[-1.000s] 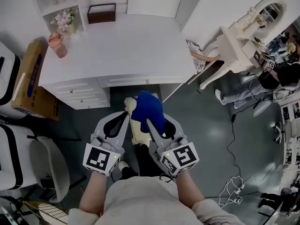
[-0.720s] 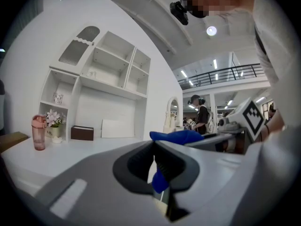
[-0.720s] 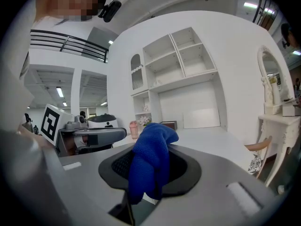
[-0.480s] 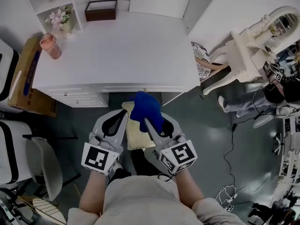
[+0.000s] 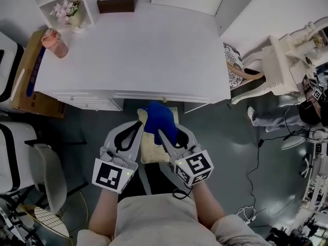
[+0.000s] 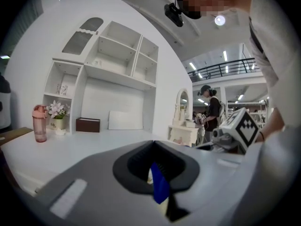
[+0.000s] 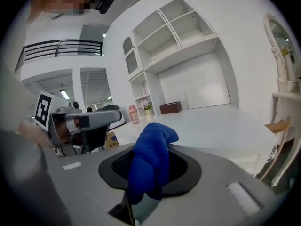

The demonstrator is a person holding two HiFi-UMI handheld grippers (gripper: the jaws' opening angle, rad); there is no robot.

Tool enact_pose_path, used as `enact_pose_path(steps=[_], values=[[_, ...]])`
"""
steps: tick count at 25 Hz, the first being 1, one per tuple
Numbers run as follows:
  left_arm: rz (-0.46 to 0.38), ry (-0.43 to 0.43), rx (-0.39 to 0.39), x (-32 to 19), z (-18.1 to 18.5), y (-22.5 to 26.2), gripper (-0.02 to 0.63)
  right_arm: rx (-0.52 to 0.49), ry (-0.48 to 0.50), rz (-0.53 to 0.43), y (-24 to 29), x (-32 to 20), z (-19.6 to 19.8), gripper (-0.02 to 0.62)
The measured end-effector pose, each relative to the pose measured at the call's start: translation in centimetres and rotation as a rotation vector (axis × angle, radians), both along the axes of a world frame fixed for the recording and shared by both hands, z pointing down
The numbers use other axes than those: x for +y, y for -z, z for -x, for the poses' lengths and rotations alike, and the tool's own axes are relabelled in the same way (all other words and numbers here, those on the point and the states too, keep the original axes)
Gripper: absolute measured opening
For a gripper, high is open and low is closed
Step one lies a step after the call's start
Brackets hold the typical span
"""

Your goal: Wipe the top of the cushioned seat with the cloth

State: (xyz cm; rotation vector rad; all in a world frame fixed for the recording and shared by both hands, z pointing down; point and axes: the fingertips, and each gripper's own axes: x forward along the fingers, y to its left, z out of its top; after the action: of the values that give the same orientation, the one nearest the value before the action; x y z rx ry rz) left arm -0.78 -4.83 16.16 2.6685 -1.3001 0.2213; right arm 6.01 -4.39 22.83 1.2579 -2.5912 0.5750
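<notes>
My right gripper is shut on a blue cloth, which bunches over its jaw tips and hangs between them. Below, a cream cushioned seat stands on the grey floor just in front of the white desk, partly hidden by both grippers. The cloth hangs over the seat's far part; whether it touches the seat I cannot tell. Beside it on the left, my left gripper has its jaw tips meeting with nothing held. The cloth and seat show through its hollow.
A white desk with drawers fills the far side, carrying a pink bottle, flowers and a brown box. A cardboard box and a white chair are left. A white dressing table and floor cables are right.
The head view has shifted, so the desk and room sit slightly differently. Both grippers stay side by side over the seat, with the right one keeping hold of the cloth.
</notes>
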Motion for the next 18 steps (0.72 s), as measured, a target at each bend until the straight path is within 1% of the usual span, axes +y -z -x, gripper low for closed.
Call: enact_pose_path(steps=[6, 12, 16, 18], values=[[0.06, -0.021, -0.009, -1.5, 0.3, -3.7, 0.0, 0.032, -0.003, 0.096, -5.8, -1.7, 0.7, 0.124], [0.119, -0.028, 0.003, -2.0, 1.1, -7.9, 0.0, 0.053, 0.006, 0.189, -12.6, -1.9, 2.2, 0.124], [0.136, -0.03, -0.002, -2.4, 1.6, -9.9, 0.0, 0.065, 0.016, 0.258, -17.0, -2.0, 2.7, 0.124], [0.127, -0.046, -0.023, -2.5, 1.7, -10.9, 0.0, 0.069, 0.016, 0.286, -19.2, -2.3, 2.9, 0.124]])
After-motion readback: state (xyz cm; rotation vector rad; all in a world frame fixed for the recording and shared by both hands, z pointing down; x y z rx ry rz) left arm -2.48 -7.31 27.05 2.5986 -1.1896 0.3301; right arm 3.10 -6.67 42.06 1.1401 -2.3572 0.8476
